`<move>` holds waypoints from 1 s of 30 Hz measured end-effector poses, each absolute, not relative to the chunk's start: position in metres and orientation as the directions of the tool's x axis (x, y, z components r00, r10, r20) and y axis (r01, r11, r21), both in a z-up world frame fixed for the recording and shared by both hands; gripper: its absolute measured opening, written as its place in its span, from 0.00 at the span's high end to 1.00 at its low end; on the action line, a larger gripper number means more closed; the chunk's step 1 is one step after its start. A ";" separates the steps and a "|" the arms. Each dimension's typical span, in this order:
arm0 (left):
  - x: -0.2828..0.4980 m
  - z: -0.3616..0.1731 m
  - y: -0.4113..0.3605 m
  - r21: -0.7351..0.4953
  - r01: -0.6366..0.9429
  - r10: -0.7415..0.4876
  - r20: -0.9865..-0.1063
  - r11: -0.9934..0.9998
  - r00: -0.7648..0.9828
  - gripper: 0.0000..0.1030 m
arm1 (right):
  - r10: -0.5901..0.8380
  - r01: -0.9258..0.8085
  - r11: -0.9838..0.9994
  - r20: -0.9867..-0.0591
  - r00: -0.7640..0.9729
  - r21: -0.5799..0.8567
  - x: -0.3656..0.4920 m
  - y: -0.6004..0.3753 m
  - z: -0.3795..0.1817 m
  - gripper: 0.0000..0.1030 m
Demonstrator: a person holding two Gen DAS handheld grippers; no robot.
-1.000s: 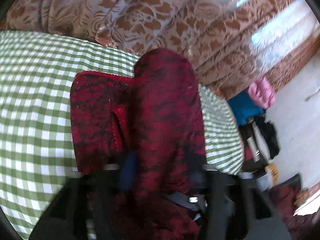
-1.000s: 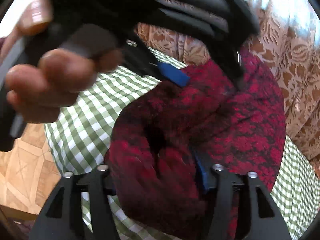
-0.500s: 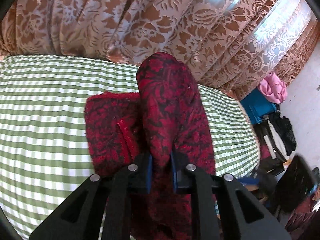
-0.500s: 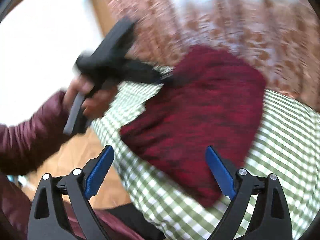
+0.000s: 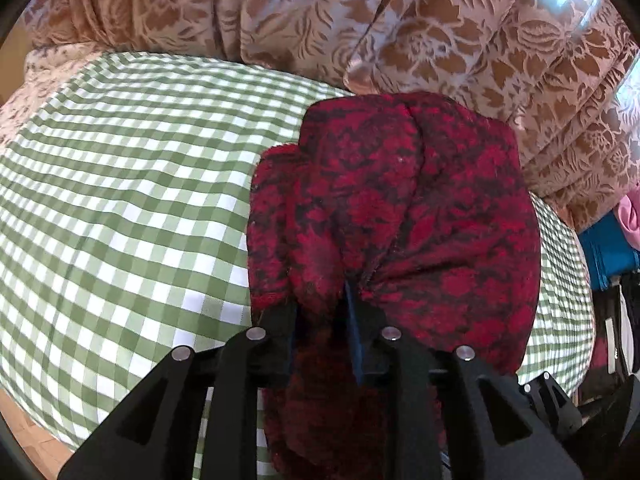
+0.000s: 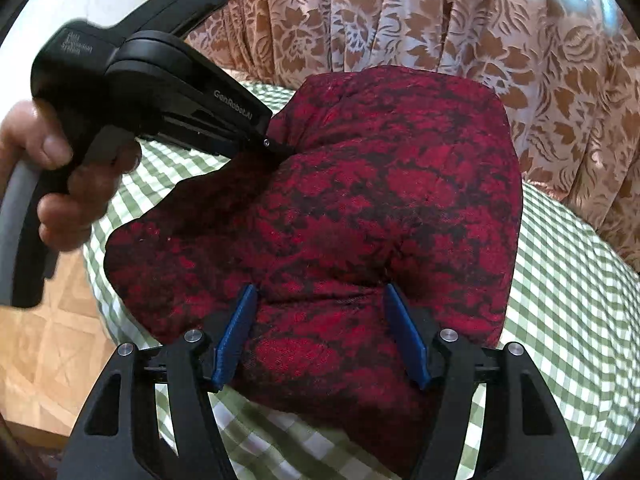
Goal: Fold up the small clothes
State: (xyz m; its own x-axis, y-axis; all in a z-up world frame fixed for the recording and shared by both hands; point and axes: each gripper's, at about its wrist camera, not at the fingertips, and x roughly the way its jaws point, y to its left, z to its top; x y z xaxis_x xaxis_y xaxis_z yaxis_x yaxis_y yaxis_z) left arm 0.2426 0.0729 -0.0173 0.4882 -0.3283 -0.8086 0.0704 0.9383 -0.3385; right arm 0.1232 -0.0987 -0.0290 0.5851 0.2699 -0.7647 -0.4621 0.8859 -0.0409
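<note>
Red-and-black patterned garment (image 6: 360, 208), thick and fuzzy, lies bunched on a table covered with a green-and-white checked cloth (image 5: 120, 200). In the left wrist view it fills the centre and the 3 o'clock side, with the bare checks spreading toward 9 o'clock. A brown floral curtain (image 5: 320, 12) hangs behind the table at 12 o'clock.

The left gripper (image 5: 324, 316) sits at 6 o'clock in its own view, its jaws nearly together and clamped on a gathered fold of the garment, having eased slightly apart just now with the fabric between them. In the right wrist view it reaches in from 10 o'clock, held by a person's hand (image 6: 60, 184), its tip buried in the garment's upper left edge.

The right gripper (image 6: 320, 332) sits at 6 o'clock in its view. Its jaws have just been closing, and its blue pads (image 6: 236, 340) stand on either side of a wide hump of the garment; whether they press on it cannot be told.
</note>
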 end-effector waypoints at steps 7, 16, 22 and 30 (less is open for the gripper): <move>0.223 -0.007 0.053 -0.222 0.087 -0.230 -0.775 0.971 0.589 0.77 | 0.496 -0.497 0.825 -0.768 0.405 0.270 0.132 -0.147 0.008 0.27; 0.220 -0.008 0.052 -0.200 0.086 -0.209 -0.750 0.976 0.628 0.76 | 0.388 -0.237 0.921 -0.692 0.609 0.308 0.212 -0.177 0.050 0.27; 0.217 -0.013 0.049 -0.162 0.093 -0.183 -0.734 0.982 0.653 0.76 | 0.283 -0.178 0.959 -0.742 0.608 0.220 0.272 -0.153 0.030 0.27; 0.222 -0.024 0.046 -0.135 0.091 -0.161 -0.721 0.987 0.675 0.76 | 0.192 -0.133 0.981 -0.830 0.524 0.144 0.322 -0.140 -0.024 0.22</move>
State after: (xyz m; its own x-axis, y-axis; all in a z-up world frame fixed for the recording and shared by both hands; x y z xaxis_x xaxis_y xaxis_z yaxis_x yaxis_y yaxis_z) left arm 0.2223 0.0460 -0.0243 0.6745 -0.1606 -0.7206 0.0907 0.9867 -0.1350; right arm 0.3221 -0.1395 -0.0237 0.5236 0.1925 -0.8299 -0.1328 0.9807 0.1436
